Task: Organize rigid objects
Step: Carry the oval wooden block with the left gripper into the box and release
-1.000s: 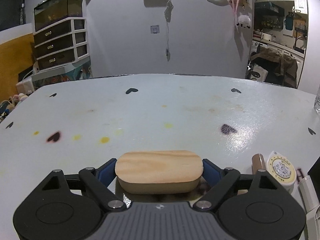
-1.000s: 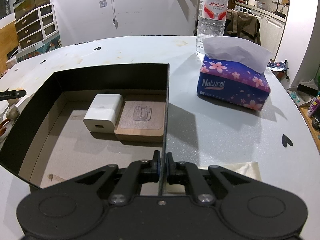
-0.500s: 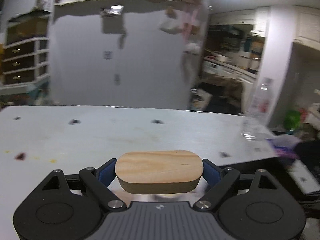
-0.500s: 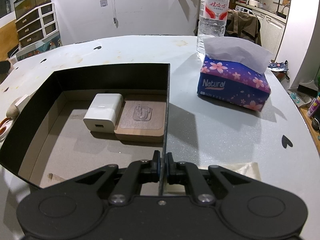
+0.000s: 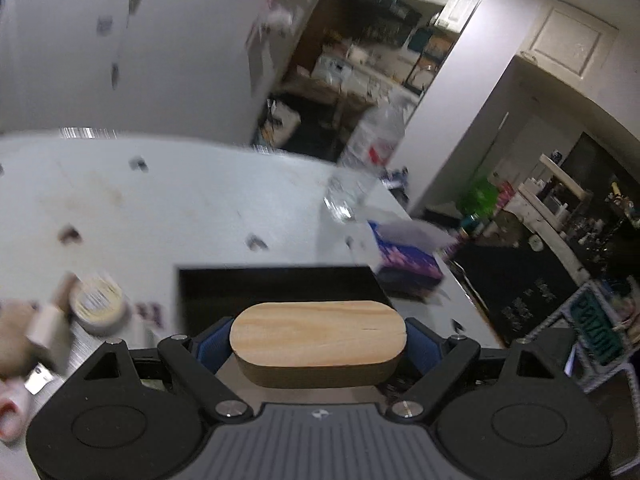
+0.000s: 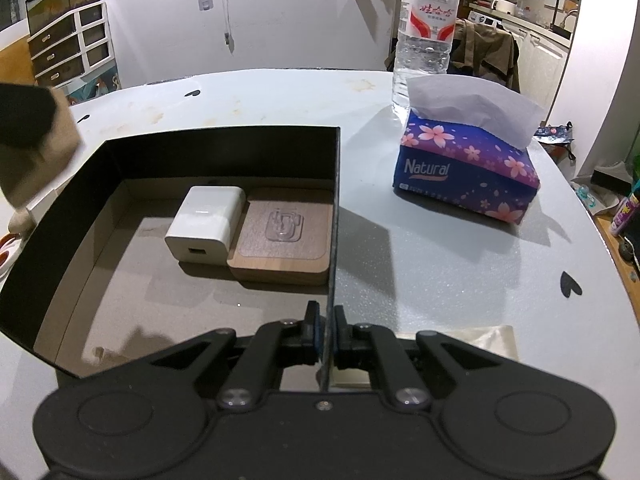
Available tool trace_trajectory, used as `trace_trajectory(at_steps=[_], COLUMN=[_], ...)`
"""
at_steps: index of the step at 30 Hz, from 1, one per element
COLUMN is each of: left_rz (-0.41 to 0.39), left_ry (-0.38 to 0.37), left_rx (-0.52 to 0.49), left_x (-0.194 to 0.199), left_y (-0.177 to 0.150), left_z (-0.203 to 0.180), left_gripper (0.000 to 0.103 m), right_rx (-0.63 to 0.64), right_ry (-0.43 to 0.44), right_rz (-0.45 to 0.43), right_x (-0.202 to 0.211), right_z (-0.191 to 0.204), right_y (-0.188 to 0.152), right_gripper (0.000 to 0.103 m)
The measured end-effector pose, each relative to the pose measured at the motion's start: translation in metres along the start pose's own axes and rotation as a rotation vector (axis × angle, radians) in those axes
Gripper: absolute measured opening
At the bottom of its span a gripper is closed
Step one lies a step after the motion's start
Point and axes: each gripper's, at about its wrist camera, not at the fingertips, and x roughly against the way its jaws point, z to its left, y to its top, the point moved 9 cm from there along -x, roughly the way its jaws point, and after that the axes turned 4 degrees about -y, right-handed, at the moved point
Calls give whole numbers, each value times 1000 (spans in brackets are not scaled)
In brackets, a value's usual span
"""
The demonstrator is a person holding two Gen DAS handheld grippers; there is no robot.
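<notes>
Wooden block (image 5: 318, 330) clamped between left gripper (image 5: 318, 344) fingers, above black box (image 6: 224, 148); right gripper (image 6: 326, 322) fingers pinching box's right wall; charger (image 6: 206, 222) inside.

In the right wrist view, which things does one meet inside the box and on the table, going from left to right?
White charger → wooden block → right wall of the black box, gripped by the right gripper → water bottle → tissue pack.

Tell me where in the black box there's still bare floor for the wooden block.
The box floor is bare along its near half and left side, bordered by the left wall and the white charger. The far right corner is crowded: charger and wooden coaster sit side by side against the right wall.
</notes>
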Motion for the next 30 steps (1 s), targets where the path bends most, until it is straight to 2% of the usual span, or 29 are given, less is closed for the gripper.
trace_trajectory(at_steps=[4,7,10,16,19,20,30], left_rz=[94,129,156,147,148,154,178], left_ry=[-23,-9,3,28,25,23,18], left_rx=[99,149,244,351,421,433,430], left_x=[-25,-41,-55,-77,-86,-88,-92], left_y=[-11,-19,-26,-33,-37,-38,-43], left_z=[-9,-10,-3,7,12,12,16], left_gripper=[88,88,88,88,94,98,98], right_rx=[0,-2,-4,-4,-7,-8,-10], right_ry=[1,5,8,18,24,26,29], right_rz=[-1,-4,-6,-9,-10,-11,-13], right_x=[0,1,1,1,1,1,1], right_z=[0,0,-1,-1,-1,-2,-1], right_y=[0,0,0,-1,0,0,0], right_gripper=[7,7,7,7,7,7,7])
